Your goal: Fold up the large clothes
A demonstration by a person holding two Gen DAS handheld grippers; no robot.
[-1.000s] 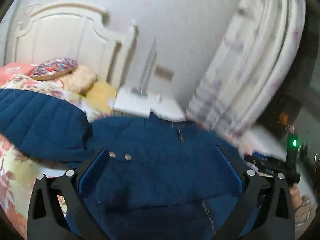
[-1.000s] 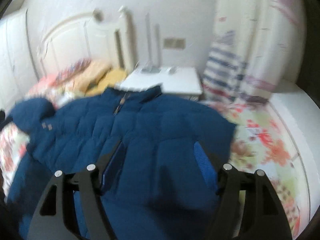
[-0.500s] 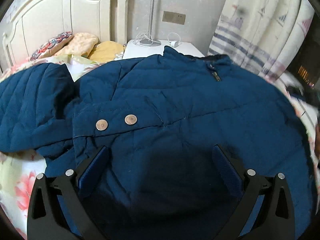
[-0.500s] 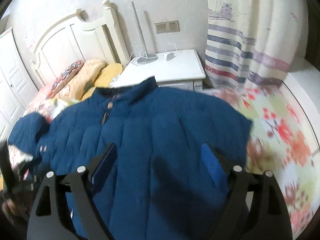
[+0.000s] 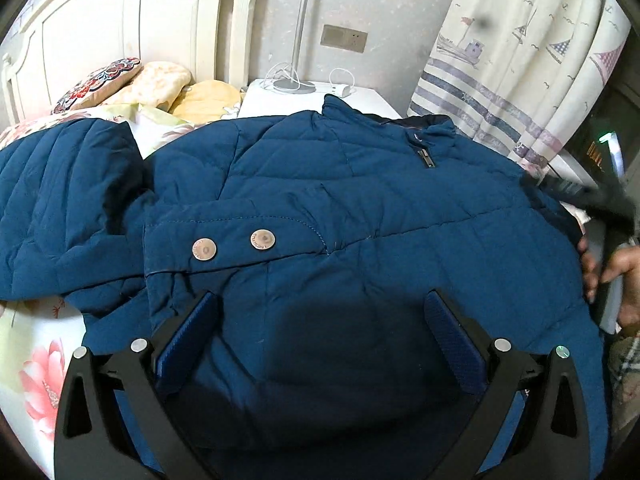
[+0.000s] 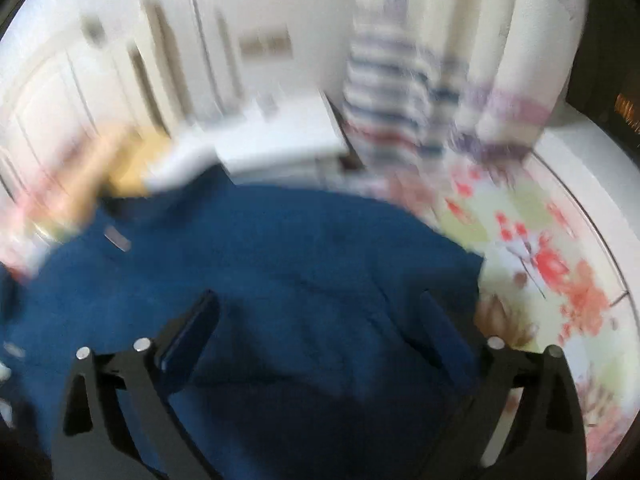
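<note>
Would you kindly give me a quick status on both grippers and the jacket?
Left gripper open over jacket. Right gripper open, just widened, nothing gripped. Jacket flat on bed. Nothing in the way.

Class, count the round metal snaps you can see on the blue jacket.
2: both on the jacket flap's edge, left snap beside right snap. Folds may hide more.

You have nothing legible here. The two metal snap buttons [image 5: 234,244] on the blue jacket [image 5: 360,208] carry embossed rim lettering too small to read, and the right wrist view is blurred throughout.
</note>
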